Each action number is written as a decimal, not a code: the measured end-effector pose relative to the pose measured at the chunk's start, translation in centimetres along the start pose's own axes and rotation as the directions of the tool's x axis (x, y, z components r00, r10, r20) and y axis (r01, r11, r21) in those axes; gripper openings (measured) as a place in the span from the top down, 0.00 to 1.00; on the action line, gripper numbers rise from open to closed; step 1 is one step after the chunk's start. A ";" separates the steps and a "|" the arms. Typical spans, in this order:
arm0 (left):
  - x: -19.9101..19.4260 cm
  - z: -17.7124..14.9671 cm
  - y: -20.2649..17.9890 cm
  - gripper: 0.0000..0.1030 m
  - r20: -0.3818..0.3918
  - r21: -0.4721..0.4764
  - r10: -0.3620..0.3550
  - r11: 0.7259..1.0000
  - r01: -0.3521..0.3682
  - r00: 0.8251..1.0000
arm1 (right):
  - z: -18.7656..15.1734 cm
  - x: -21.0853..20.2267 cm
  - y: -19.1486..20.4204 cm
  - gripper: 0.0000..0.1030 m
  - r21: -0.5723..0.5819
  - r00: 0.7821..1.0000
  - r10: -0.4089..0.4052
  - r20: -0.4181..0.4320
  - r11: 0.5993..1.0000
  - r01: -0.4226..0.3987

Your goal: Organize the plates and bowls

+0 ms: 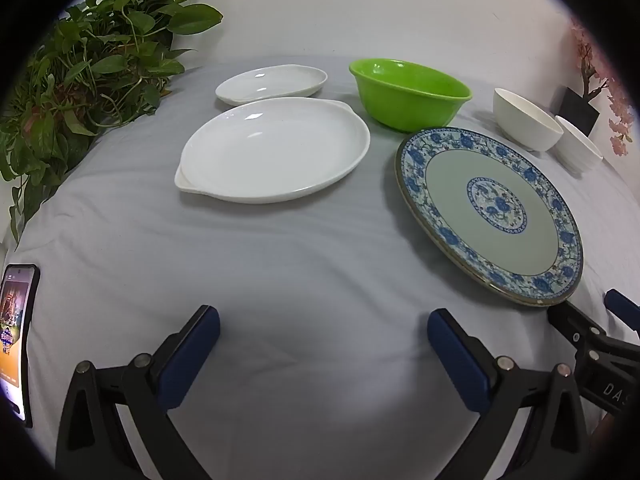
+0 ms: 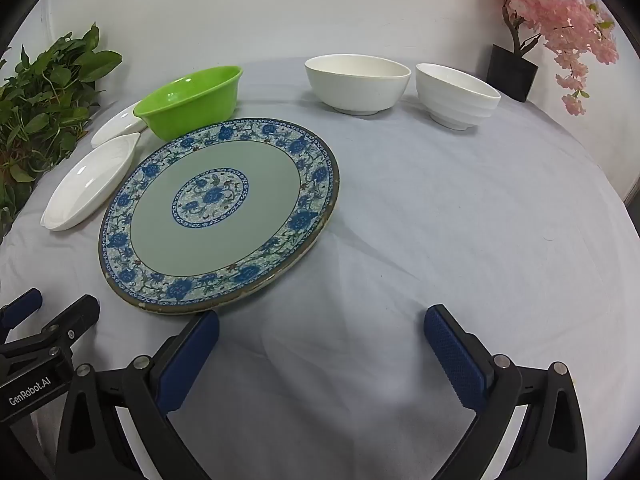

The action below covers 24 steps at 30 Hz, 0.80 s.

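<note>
Plates and bowls, six pieces, none stacked, on a grey cloth (image 2: 440, 208).

Blue plate (image 2: 220, 212): round, floral rim, nearest piece. Lies just beyond the right gripper (image 2: 322, 344), its near edge next to the inner left finger; I cannot tell whether they touch. From the left gripper (image 1: 324, 340) it lies far-right, apart.

Large white dish (image 1: 274, 150): oval with lug handles, long axis running near-left to far-right, straight ahead of the left gripper, well apart. Small white dish (image 1: 272, 84): same form, behind it.

Green bowl (image 1: 410, 94): far centre, between the dishes and the white bowls.

White bowl (image 2: 358, 82) and ribbed bowl (image 2: 456, 94): far right, just beside each other, ahead of the right gripper.

Grippers: both spread wide, empty, angled down at the cloth.

Judgement: nothing sorted yet. Right hand is closer to the blue plate and white bowls; left hand to the dishes. A rim grip on the large dish would go across its short axis.

Also: leafy plant (image 1: 80, 92) far left, pink tree (image 2: 552, 20) far right, phone (image 1: 16, 340) near left.
</note>
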<state>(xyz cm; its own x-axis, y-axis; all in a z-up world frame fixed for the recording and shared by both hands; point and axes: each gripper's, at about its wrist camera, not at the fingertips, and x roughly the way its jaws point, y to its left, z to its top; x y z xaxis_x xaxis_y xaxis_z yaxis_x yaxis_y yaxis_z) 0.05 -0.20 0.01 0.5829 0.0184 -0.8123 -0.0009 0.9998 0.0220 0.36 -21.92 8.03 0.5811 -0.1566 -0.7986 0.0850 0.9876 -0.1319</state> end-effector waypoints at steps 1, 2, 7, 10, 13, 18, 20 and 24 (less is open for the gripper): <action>0.0 0.0 0.1 0.00 0.003 -0.006 -0.008 1.000 0.008 1.000 | 0.0 0.0 0.0 0.00 0.001 1.000 0.001 -0.001 1.000 -0.001; 0.0 0.0 0.0 0.00 0.003 -0.006 -0.008 1.000 0.008 1.000 | 0.0 0.0 0.0 0.00 0.000 1.000 0.001 -0.001 1.000 -0.001; 0.0 0.0 0.1 0.00 0.004 -0.009 -0.013 1.000 0.013 1.000 | 0.0 0.0 0.1 0.00 0.001 1.000 0.000 -0.001 1.000 0.000; 0.0 0.0 0.2 0.00 0.004 -0.010 -0.014 1.000 0.014 1.000 | 0.0 0.0 0.0 0.00 0.001 1.000 0.002 -0.003 1.000 -0.002; 0.0 0.0 0.2 0.00 0.004 -0.010 -0.015 1.000 0.015 1.000 | 0.0 0.0 0.0 0.00 0.001 1.000 0.001 -0.003 1.000 -0.001; 0.0 0.0 0.2 0.00 0.004 -0.010 -0.015 1.000 0.015 1.000 | 0.0 0.0 0.1 0.00 0.001 1.000 0.001 -0.002 1.000 -0.001; 0.0 0.0 0.2 0.00 0.004 -0.011 -0.015 1.000 0.015 1.000 | 0.0 0.0 0.1 0.00 0.001 1.000 0.001 -0.003 1.000 -0.001; 0.0 0.0 0.2 0.00 0.004 -0.010 -0.015 1.000 0.015 1.000 | 0.0 0.0 0.1 0.00 0.001 1.000 0.001 -0.003 1.000 -0.001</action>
<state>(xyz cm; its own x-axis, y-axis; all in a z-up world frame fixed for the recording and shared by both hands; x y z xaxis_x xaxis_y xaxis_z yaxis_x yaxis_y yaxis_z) 0.01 -0.04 0.02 0.5862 0.0035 -0.8102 -0.0007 1.0000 0.0038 0.39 -21.84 7.98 0.5792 -0.1555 -0.8002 0.0852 0.9878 -0.1303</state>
